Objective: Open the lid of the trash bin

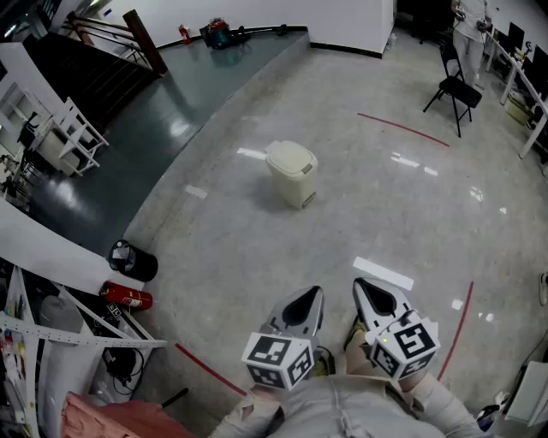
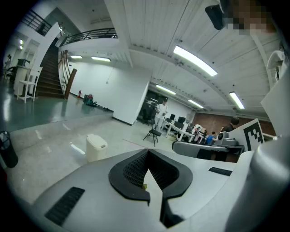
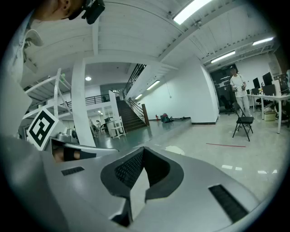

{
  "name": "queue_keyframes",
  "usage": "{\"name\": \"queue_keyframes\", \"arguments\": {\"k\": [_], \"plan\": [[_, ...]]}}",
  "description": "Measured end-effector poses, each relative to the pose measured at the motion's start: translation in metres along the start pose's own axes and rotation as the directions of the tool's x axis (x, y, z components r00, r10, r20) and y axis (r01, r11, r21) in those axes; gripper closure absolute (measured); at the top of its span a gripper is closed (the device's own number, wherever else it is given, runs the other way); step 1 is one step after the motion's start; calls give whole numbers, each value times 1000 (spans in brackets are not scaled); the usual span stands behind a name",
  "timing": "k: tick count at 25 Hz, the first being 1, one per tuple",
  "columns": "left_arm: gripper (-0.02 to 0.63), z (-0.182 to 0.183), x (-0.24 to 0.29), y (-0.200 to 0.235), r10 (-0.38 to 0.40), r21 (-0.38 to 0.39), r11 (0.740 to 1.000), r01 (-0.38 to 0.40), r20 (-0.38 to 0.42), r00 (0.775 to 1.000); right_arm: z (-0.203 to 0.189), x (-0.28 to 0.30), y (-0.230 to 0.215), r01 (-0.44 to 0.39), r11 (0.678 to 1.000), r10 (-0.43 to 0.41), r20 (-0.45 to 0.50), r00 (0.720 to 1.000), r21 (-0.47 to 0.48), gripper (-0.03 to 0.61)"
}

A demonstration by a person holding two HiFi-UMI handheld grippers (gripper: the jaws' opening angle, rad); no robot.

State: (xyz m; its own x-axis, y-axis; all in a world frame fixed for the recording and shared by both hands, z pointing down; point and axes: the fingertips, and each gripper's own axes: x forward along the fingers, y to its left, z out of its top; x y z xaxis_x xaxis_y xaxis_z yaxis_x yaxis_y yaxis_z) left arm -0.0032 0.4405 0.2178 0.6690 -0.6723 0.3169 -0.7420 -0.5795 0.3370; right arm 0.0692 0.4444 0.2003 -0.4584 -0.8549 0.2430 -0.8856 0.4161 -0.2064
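Note:
A cream trash bin (image 1: pixel 292 174) with its lid down stands alone on the polished floor, well ahead of me. In the left gripper view the trash bin (image 2: pixel 96 147) shows small, to the left of the jaws and far beyond them. My left gripper (image 1: pixel 308 297) and right gripper (image 1: pixel 366 288) are held side by side close to my body, pointing toward the bin. Both are shut with nothing between the pads: left gripper (image 2: pixel 148 162), right gripper (image 3: pixel 142 159). A wide stretch of floor separates them from the bin.
A black folding chair (image 1: pixel 454 85) stands far right, with a person (image 1: pixel 471 26) beyond it. A black cylinder (image 1: pixel 133 259) and a red fire extinguisher (image 1: pixel 128 297) lie at the left near white shelving. Red tape lines (image 1: pixel 402 129) cross the floor. A dark raised platform (image 1: pixel 163 103) runs along the left.

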Motion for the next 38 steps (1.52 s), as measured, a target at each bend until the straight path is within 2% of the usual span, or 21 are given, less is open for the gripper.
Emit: {"name": "queue_keyframes", "arguments": {"k": [8,15,20,27,38], "plan": [[611,-27,-58,-6,6,-21,1000,-5,5,1000,-20,-34,45,9,999,-9,-23,1000,-32,575],[610,-32,-67,2,5,-39,999,-6,-9,1000,-23,-36,56,10,999,-11,-23,1000,-38,575],[611,-27,-37,9,3,-35,999,-4,-34,999,-22,-21,35,3,1000,-5,-44,999,-30,574],[611,2,35,32,44,-5,999,-44,-53,998,5,40,-25,-35,998,32,-64,997,-47,574],[611,43,130,65,168,-92,981,-168,-16,986,48,113,-102,-162,983,155,-88,984,-86,575]]}}
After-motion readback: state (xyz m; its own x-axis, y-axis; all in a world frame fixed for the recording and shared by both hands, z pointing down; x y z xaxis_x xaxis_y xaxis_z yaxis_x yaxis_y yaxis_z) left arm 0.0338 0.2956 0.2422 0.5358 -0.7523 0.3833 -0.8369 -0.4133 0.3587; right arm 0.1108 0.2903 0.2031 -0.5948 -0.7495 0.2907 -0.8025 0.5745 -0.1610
